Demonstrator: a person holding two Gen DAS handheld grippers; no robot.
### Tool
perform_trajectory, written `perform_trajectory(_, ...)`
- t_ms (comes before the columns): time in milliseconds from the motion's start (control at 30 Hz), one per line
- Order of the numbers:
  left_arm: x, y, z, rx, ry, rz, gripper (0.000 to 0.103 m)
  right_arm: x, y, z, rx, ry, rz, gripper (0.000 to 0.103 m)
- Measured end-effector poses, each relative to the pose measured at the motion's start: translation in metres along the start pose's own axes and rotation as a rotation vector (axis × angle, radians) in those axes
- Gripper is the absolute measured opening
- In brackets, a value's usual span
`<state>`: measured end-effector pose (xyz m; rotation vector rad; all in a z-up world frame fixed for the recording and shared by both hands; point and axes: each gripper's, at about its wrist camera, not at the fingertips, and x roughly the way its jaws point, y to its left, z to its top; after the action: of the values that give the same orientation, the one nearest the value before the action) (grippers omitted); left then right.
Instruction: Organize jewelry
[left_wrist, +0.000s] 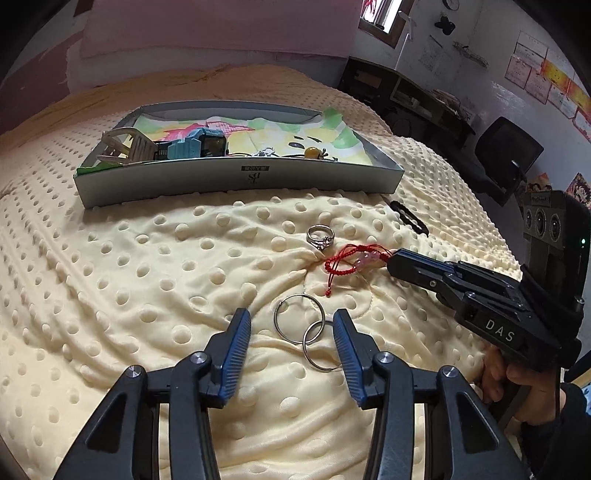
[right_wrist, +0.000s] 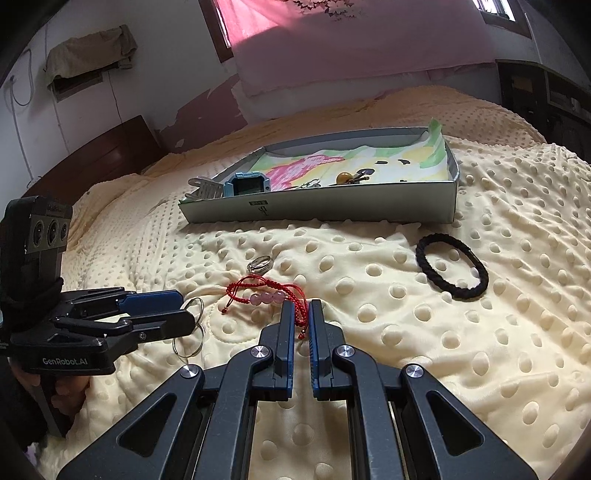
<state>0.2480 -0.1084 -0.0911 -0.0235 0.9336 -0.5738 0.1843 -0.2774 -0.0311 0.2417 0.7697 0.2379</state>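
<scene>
On the cream dotted blanket lie two linked silver hoops (left_wrist: 300, 325), a silver ring (left_wrist: 320, 236) and a red cord bracelet with pink beads (left_wrist: 356, 262). My left gripper (left_wrist: 291, 325) is open, its fingers on either side of the hoops, which also show in the right wrist view (right_wrist: 194, 325). My right gripper (right_wrist: 301, 308) is nearly shut, with the bracelet's (right_wrist: 267, 295) red cord between its fingertips. The ring (right_wrist: 260, 264) lies just beyond. A grey tray (left_wrist: 236, 177) at the back holds a hair claw, a blue watch and small pieces.
A black braided hair tie (right_wrist: 452, 271) lies to the right of the bracelet, in front of the tray (right_wrist: 321, 210). A pink pillow (right_wrist: 351, 44) lies at the bed's head. A desk and black chair (left_wrist: 506, 155) stand beside the bed.
</scene>
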Motion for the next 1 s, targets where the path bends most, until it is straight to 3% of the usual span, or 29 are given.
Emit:
perform_trajectory(67, 0.003, -0.002, 0.0, 0.01, 0.013, 0.006, 0.043, 0.001, 0.0, 0.001, 0.0, 0.002, 0.0, 0.007)
perform_trajectory(133, 0.004, -0.003, -0.001, 0.016, 0.021, 0.01, 0.027, 0.002, 0.0, 0.001, -0.002, 0.005, 0.0, 0.007)
perform_trajectory(333, 0.002, -0.001, -0.001, 0.009, 0.01, 0.005, 0.027, 0.004, 0.006, 0.001, -0.03, 0.011, 0.003, 0.007)
perform_trajectory(533, -0.016, 0.005, 0.005, -0.035, -0.064, -0.015, 0.027, -0.011, 0.008, 0.006, -0.031, -0.062, 0.01, 0.007)
perform_trajectory(767, -0.033, 0.009, 0.049, -0.074, -0.183, -0.007, 0.027, -0.021, -0.001, 0.038, 0.015, -0.193, -0.015, 0.007)
perform_trajectory(900, -0.028, 0.008, 0.086, -0.079, -0.246, 0.015, 0.027, -0.017, -0.011, 0.066, 0.057, -0.246, -0.085, 0.007)
perform_trajectory(1000, -0.012, 0.009, 0.111, -0.089, -0.254, 0.028, 0.027, -0.004, -0.024, 0.084, 0.096, -0.236, -0.156, 0.007)
